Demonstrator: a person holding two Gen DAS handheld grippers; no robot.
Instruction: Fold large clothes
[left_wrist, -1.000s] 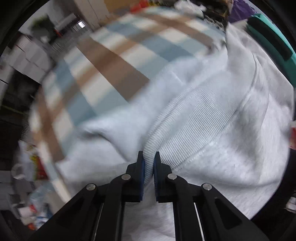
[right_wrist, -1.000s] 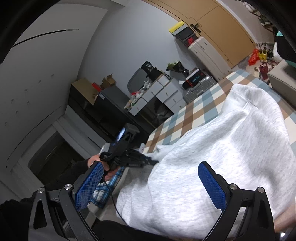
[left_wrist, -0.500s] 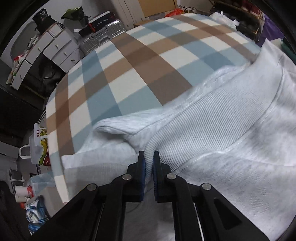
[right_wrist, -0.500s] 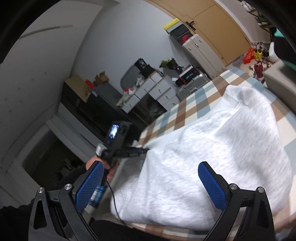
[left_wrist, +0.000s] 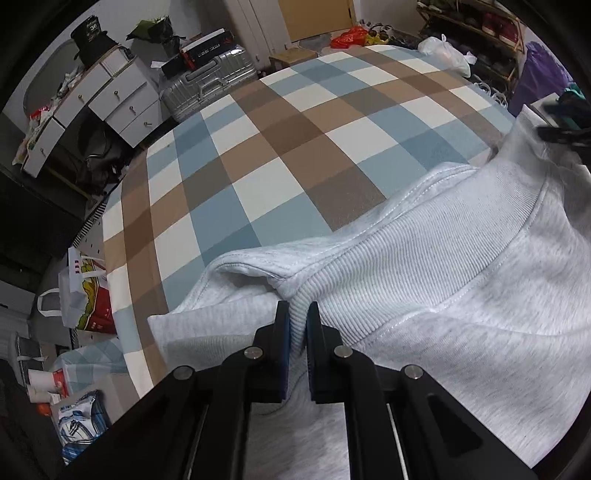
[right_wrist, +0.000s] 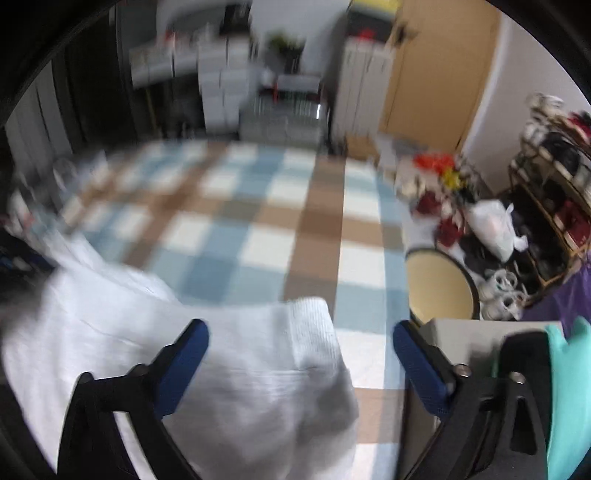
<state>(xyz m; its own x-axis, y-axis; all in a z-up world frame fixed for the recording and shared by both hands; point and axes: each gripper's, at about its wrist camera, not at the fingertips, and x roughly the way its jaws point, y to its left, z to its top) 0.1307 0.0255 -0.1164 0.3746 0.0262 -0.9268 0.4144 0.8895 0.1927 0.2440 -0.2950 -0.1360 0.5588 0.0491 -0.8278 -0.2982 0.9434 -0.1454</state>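
A light grey sweatshirt (left_wrist: 461, 314) lies on a bed with a blue, brown and white checked cover (left_wrist: 295, 155). My left gripper (left_wrist: 298, 325) is shut on the corner of its ribbed hem (left_wrist: 388, 258), low over the cloth. In the blurred right wrist view, my right gripper (right_wrist: 301, 350) points down over the other ribbed corner (right_wrist: 310, 325) of the sweatshirt (right_wrist: 221, 387). Its jaws are closing. The corner sits between the blue pads (right_wrist: 188, 354), which stand apart from it.
White drawers (left_wrist: 96, 103) and a silver suitcase (left_wrist: 210, 85) stand beyond the bed's far edge. Bags (left_wrist: 88, 295) lie on the floor at the left. A round cream stool (right_wrist: 439, 288), a white bag (right_wrist: 491, 229) and a shoe rack (right_wrist: 554, 206) are on the right.
The right wrist view has swung from the room and the other hand down onto the bed and the sweatshirt's corner, and its jaws have narrowed. The left gripper keeps its hold on the hem.
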